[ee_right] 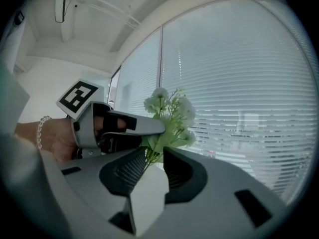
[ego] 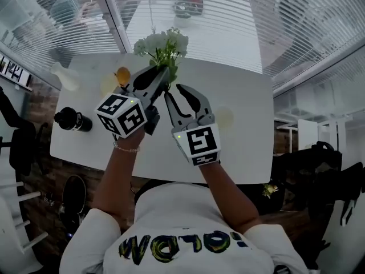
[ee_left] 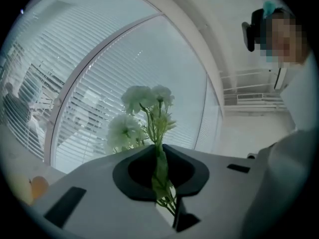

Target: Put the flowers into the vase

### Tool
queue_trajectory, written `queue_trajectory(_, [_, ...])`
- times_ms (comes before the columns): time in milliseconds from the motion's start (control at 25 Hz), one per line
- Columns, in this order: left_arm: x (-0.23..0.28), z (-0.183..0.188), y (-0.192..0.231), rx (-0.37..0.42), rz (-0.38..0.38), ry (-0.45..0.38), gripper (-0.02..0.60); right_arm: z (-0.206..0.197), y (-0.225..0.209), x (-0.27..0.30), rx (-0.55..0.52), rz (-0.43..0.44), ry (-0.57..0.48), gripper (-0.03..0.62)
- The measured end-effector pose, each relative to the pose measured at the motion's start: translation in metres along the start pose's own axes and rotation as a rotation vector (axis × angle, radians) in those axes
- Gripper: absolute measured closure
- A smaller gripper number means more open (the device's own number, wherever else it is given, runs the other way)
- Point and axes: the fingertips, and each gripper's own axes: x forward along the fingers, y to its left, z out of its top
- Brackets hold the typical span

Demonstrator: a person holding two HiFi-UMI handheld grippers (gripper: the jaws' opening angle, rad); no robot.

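Over the white table (ego: 245, 144), toward twelve o'clock, I held my left gripper (ego: 161, 77) level, clamped on the flowers (ego: 165, 43), the right gripper (ego: 175, 91) at its three o'clock, jaws apart; the shirt lettering (ego: 182, 245) was unreadable.

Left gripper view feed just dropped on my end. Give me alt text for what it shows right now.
The left gripper has its fingers closed on the green stems of a bunch of white flowers, and the blooms stand upright above them. Closed window blinds fill the background.
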Motion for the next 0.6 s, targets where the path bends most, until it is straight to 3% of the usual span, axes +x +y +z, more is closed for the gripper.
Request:
queue_trajectory(240, [0.006,0.014,-0.02,0.051,-0.044,-0.029,0.535,0.017,-0.007,-0.022,-0.004,-0.017,-0.021,0.471])
queue_trajectory(600, [0.023,0.033,-0.088,0.098,-0.214,-0.072,0.541,0.049,-0.063,-0.073,0.03,-0.097,-0.069,0.468])
